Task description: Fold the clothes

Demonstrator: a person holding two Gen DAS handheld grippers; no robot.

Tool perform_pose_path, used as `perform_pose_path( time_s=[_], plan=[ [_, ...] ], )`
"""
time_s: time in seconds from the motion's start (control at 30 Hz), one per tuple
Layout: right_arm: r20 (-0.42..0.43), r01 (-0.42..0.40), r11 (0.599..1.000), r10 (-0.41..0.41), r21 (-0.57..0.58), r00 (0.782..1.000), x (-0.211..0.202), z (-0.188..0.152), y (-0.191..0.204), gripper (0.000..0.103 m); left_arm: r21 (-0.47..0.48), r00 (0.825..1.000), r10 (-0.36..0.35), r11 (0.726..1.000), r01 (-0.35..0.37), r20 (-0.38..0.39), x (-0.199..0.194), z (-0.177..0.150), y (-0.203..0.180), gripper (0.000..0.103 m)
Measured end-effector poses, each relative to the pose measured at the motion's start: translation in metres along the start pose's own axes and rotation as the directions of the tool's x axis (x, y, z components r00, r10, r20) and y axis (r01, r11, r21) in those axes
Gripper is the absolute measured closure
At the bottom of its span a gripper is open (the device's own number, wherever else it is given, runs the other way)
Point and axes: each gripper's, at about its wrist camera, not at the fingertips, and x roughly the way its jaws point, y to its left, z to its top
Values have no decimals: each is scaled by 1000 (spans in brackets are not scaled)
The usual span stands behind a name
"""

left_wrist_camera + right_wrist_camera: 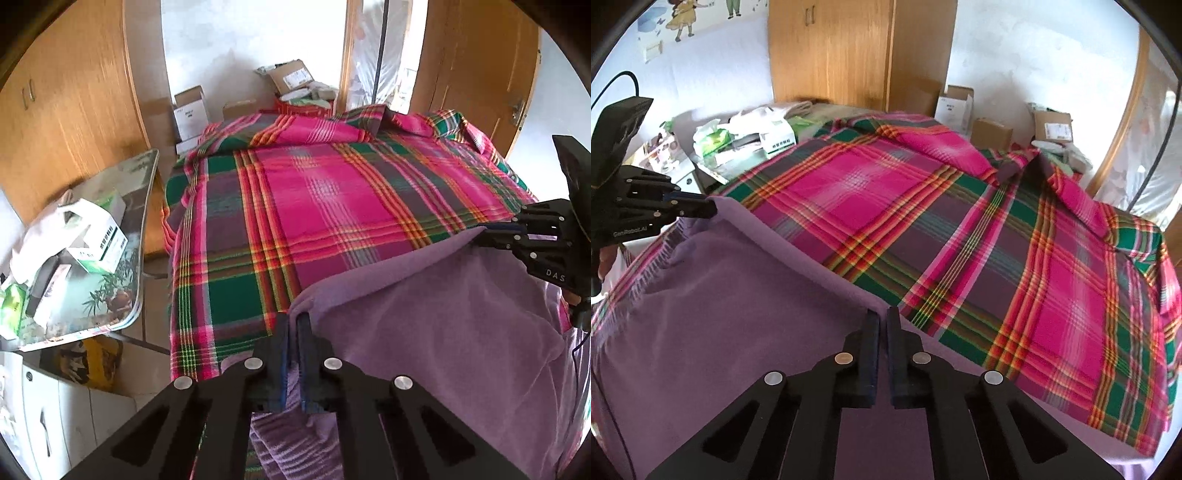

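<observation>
Both grippers clamped on the far edge of a purple garment, held over a plaid-covered bed.

At the bottom centre of its own view, the left gripper [293, 321] has its fingers pressed together on a corner of the purple garment [424, 314]; the right gripper [882, 314] pinches the same edge at the bottom centre of its own view — each also shows in the other's frame, the right gripper at right centre, the left at left centre, both closed on the cloth. The garment's edge runs taut between them and the fabric fills the lower part of both views, hanging toward the camera over the plaid bedspread [314, 206]. Beyond, at the left of the left wrist view, a cluttered side table [146, 206] holds boxes — a wooden wardrobe [846, 51] stands at the top centre of the right wrist view, with cardboard boxes [955, 105] beside it.
</observation>
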Motion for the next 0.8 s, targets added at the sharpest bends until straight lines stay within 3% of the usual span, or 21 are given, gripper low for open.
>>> perform_pose_path(
  time_s=[0.43, 0.8],
  plan=[
    [142, 54, 998, -51, -13, 989, -83, -17, 36, 100, 1, 996, -7, 1000, 7, 89, -47, -11, -13, 99],
    [202, 102, 994, -93, -33, 975, -133, -45, 70, 100, 21, 988, 5, 1000, -8, 156, -96, -34, -31, 99]
  ],
)
